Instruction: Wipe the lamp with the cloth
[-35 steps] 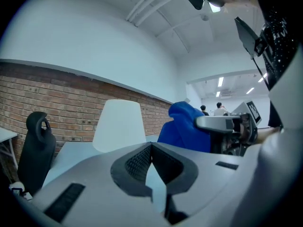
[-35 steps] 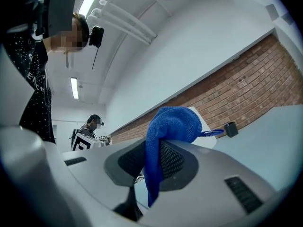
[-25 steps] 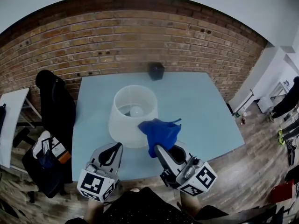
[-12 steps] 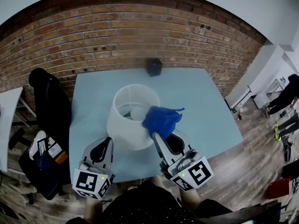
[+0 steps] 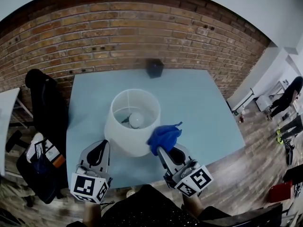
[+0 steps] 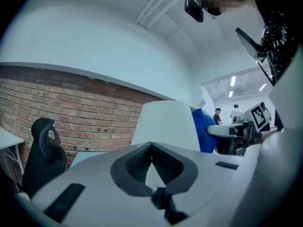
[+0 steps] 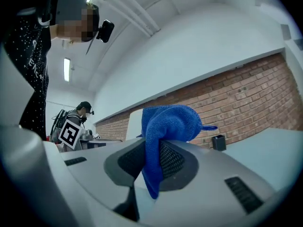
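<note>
The lamp's white shade stands on the pale blue table, its bulb showing through the open top. My right gripper is shut on a blue cloth, which is bunched against the shade's near right side. In the right gripper view the cloth hangs from between the jaws of the right gripper. My left gripper hovers shut and empty just in front of the shade's lower left. From the left gripper I see the shade ahead and the cloth at its right.
A small black box sits at the table's far edge by the brick wall. A black office chair stands left of the table, with a bag on the floor beside it. People stand far off at the right.
The right gripper lifted the cloth to the shade's upper rim, then brought it back down the shade's right side. The left gripper stayed about where it was.
</note>
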Tool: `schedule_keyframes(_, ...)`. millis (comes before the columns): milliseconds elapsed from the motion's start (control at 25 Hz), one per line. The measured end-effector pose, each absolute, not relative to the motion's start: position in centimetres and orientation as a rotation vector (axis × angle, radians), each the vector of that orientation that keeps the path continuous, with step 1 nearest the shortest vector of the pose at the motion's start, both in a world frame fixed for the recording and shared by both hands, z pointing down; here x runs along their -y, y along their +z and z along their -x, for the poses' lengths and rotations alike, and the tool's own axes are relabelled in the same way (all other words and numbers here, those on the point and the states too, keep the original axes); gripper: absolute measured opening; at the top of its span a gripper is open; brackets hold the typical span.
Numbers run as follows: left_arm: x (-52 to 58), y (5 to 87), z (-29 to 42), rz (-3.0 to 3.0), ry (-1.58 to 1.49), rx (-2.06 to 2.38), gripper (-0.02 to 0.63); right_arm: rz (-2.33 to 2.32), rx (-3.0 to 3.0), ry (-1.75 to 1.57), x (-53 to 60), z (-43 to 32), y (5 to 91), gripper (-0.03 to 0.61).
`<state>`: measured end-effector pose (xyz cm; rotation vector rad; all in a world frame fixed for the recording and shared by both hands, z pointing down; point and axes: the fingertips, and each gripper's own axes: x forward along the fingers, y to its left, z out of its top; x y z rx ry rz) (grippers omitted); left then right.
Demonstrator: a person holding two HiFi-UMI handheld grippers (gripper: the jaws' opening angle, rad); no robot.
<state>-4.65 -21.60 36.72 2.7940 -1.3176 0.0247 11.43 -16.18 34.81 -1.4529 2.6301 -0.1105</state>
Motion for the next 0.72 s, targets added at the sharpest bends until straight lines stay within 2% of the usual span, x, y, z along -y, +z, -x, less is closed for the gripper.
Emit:
schedule_keyframes(440,22.5,37.2,5.4,-2.756,0.016,1.358,0.008,1.446,-2.502,-0.52,16.2,-15.2,42.1,0.061)
schedule_keyframes(720,23.4,34.5,6.4,-2.799,-0.026,1.422,0.009,1.252,-2.395,-0.453,19.9,-18.8,31.6,0.061)
